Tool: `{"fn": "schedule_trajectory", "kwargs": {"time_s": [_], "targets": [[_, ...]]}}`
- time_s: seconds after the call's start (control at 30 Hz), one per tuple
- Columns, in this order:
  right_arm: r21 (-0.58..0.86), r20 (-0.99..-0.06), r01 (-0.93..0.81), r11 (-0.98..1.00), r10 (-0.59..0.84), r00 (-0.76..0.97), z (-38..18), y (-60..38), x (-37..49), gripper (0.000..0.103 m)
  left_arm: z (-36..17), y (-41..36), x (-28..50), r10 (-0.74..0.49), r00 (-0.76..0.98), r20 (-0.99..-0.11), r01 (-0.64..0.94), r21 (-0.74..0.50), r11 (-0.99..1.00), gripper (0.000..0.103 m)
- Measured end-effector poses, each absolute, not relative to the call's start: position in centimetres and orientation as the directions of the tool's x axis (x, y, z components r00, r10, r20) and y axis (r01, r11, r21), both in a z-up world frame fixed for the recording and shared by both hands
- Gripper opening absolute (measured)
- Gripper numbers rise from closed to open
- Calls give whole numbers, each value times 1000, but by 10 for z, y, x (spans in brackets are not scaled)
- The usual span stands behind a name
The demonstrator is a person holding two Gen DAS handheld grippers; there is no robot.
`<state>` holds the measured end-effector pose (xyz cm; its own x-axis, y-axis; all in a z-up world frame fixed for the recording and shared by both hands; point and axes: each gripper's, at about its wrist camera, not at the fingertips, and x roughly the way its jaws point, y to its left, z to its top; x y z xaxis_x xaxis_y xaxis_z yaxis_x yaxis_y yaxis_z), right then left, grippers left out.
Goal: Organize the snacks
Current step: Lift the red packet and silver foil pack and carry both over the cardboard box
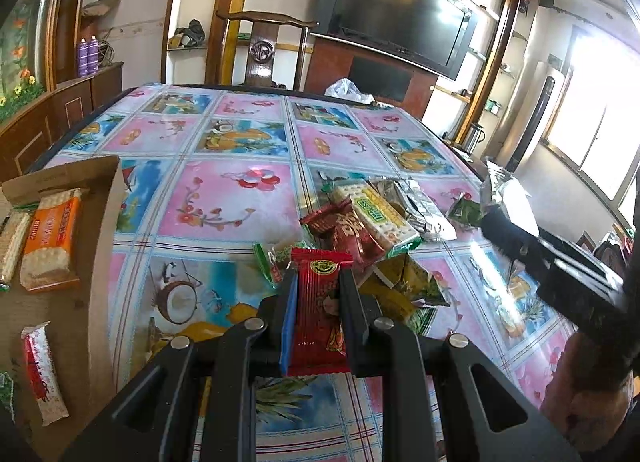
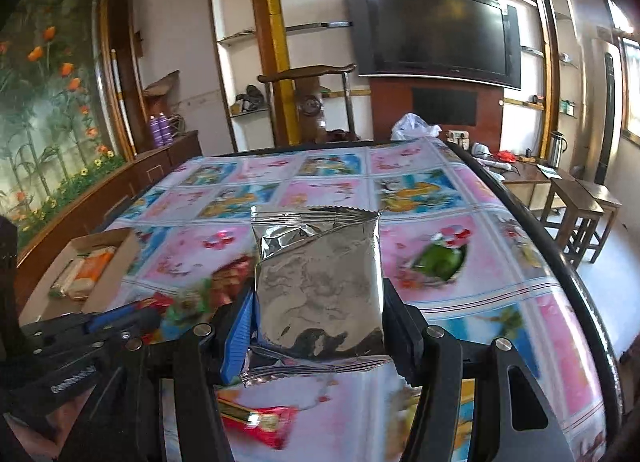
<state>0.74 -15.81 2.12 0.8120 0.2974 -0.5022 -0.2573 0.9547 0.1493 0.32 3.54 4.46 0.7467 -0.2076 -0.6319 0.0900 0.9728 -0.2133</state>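
My left gripper (image 1: pixel 318 282) is shut on a red snack packet (image 1: pixel 318 314) and holds it upright above the table, just in front of a pile of mixed snacks (image 1: pixel 372 222). My right gripper (image 2: pixel 320 290) is shut on a silver foil packet (image 2: pixel 320 282), lifted above the table; it also shows at the right of the left wrist view (image 1: pixel 506 198). A cardboard box (image 1: pixel 96 230) at the left holds an orange biscuit pack (image 1: pixel 50 238) and a red-and-white packet (image 1: pixel 40 374). The box also shows in the right wrist view (image 2: pixel 112 282).
The table wears a glossy pink and blue patterned cloth (image 1: pixel 224 198). A green packet (image 2: pixel 438 262) lies alone on its right side. A red packet (image 2: pixel 260 422) lies under my right gripper. A wooden chair (image 1: pixel 264 50) stands behind the table, stools (image 2: pixel 576 206) to the right.
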Motion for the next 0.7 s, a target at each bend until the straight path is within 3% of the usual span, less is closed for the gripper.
{"fn": "schedule_trajectory", "kwargs": {"time_s": [0.4,0.7], "targets": [[142,-488,-291,946,323,811,20,-116,-10,63,70,49,-22,-138,815,-563,48,-171,984,19],[124,-475,-409,904,415,776,21,-62,-31,63,85,98,-42,-119,830,-545,-22,-245,969,19]]}}
